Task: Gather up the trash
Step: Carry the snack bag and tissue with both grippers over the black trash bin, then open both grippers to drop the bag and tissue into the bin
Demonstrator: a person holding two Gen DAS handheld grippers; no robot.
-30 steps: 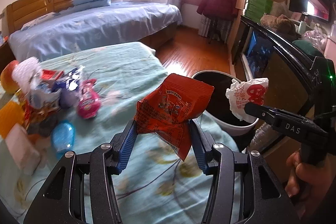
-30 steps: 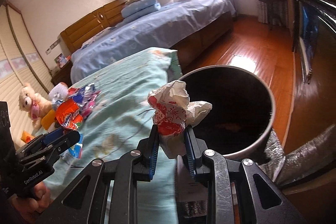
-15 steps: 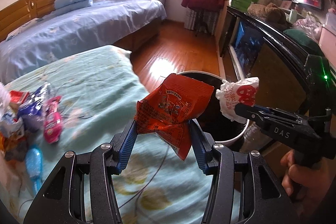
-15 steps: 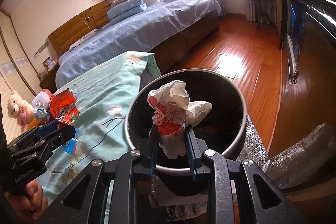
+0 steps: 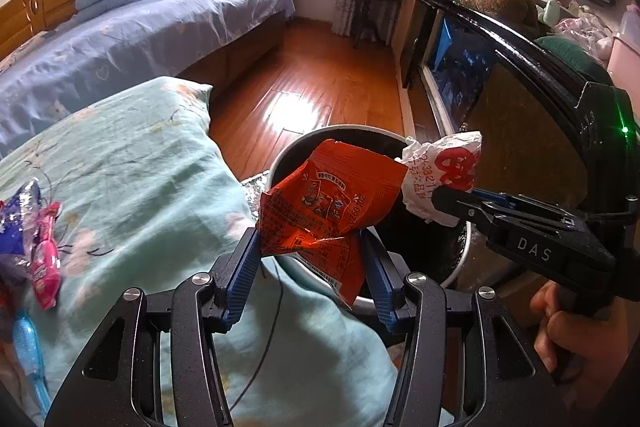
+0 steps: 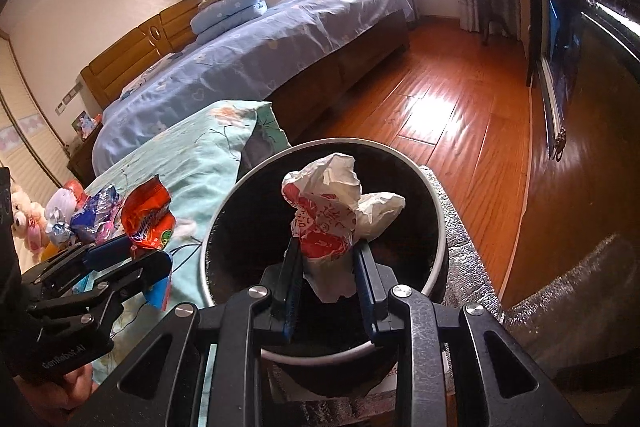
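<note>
The right gripper [image 6: 326,267], clamping a crumpled white wrapper [image 6: 328,211], and the left gripper [image 5: 310,263], gripping an orange packet [image 5: 328,199], hang over the bin [image 6: 434,227], apparently empty; more litter [image 5: 44,255] remains far left.

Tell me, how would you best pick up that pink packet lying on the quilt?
Grip the pink packet across its narrow middle, coming from above. It lies flat and long on the quilt, so its long sides are the ones fingers can close across.
</note>
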